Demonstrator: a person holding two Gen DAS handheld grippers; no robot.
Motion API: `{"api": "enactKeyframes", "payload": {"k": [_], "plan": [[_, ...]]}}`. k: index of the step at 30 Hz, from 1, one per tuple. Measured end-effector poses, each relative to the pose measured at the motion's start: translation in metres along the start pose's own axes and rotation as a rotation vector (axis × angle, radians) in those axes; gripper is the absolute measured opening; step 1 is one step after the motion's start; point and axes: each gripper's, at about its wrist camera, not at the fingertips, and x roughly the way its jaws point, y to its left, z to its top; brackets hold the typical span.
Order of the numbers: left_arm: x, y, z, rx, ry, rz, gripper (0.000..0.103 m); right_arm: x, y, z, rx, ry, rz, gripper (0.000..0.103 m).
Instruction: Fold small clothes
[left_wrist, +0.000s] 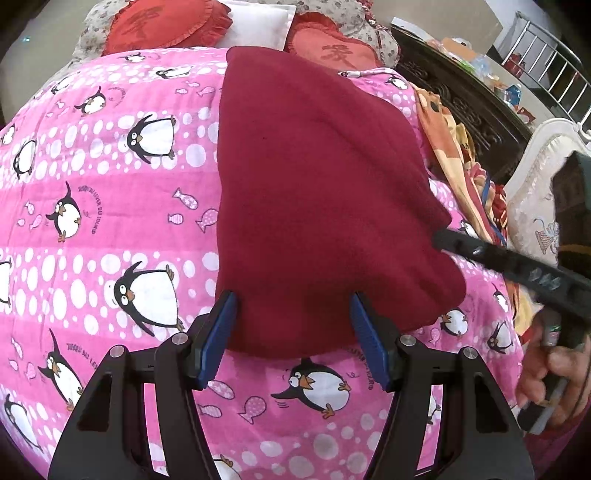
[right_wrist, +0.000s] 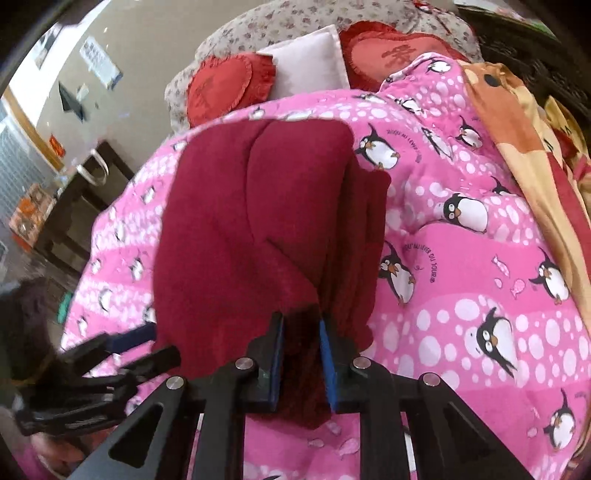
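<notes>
Here, dark red garment (left_wrist: 317, 206) lies folded on pink penguin quilt (left_wrist: 110, 221) of bed. Right gripper (right_wrist: 301, 354) fingers clenched on garment's near right corner, cloth bunched between blue pads (right_wrist: 328, 365). Left gripper (left_wrist: 293, 332) fingers released, spread over garment's near edge. Red cushions (left_wrist: 162, 26) at far end.

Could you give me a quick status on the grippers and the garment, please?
Left gripper open, over near edge of dark red garment. Right gripper shut on garment's side. Nothing in the way on penguin quilt.
</notes>
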Motion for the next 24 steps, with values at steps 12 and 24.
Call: {"api": "enactKeyframes", "payload": {"k": [12, 24], "plan": [[0.0, 0.002, 0.0, 0.0, 0.007, 0.002, 0.063, 0.005, -0.013, 0.029, 0.141, -0.07, 0.054, 0.056], [0.006, 0.003, -0.002, 0.016, 0.009, 0.005, 0.067, 0.037, -0.008, 0.072, -0.025, -0.072, -0.03, 0.009]]}}
